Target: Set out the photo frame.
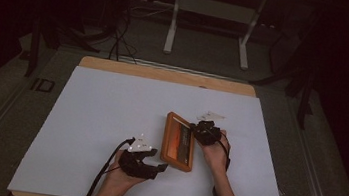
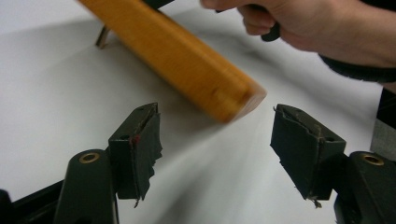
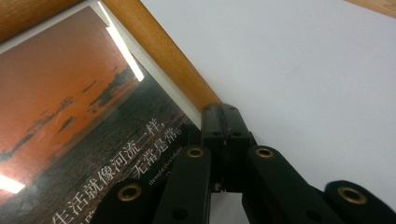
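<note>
A wooden picture frame [image 1: 178, 141] holding a sunset photo with white Chinese text [image 3: 70, 107] lies right of centre on the white sheet. My right gripper [image 1: 200, 131] is shut on the frame's right rail [image 3: 159, 56], its jaws pinched together over the wood. My left gripper [image 1: 163, 167] sits just off the frame's near left corner, open, with nothing between its pads [image 2: 140, 144]. In the left gripper view the frame's corner [image 2: 219, 93] is blurred and hangs just beyond the jaws, seemingly lifted off the sheet, with the person's right hand [image 2: 317, 28] behind it.
The white sheet [image 1: 110, 115] covers most of a wooden table [image 1: 165, 73]. A thin metal leg [image 2: 102, 37] shows behind the frame. On the dark floor beyond the table stand another desk's white legs [image 1: 172, 22] and cables [image 1: 118, 40].
</note>
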The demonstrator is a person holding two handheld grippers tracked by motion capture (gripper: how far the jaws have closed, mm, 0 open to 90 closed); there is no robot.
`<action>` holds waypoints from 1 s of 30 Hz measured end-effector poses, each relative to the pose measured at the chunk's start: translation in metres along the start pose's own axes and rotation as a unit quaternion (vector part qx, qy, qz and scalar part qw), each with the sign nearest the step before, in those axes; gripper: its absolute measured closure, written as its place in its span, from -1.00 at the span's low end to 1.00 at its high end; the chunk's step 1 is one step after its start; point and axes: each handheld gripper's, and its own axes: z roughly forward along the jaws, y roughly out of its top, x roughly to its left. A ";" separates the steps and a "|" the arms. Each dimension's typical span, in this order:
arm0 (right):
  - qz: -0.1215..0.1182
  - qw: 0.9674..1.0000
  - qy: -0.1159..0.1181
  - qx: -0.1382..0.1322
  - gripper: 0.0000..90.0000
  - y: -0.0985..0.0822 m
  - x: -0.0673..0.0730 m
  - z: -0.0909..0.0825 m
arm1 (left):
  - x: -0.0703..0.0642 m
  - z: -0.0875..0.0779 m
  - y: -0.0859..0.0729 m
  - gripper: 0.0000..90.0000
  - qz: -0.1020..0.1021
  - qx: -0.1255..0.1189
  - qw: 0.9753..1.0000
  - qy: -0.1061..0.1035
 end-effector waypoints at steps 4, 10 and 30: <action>0.000 1.000 0.000 -0.002 1.00 0.000 0.000 0.000 | -0.003 0.009 0.004 -0.28 -0.014 0.003 1.000 -0.005; 0.001 1.000 0.000 -0.003 1.00 -0.001 0.000 0.000 | -0.001 0.019 0.008 -0.29 -0.059 -0.001 0.998 -0.017; -0.001 1.000 0.005 0.004 0.80 -0.004 -0.003 -0.008 | 0.002 0.026 0.015 0.17 -0.105 0.022 0.994 -0.014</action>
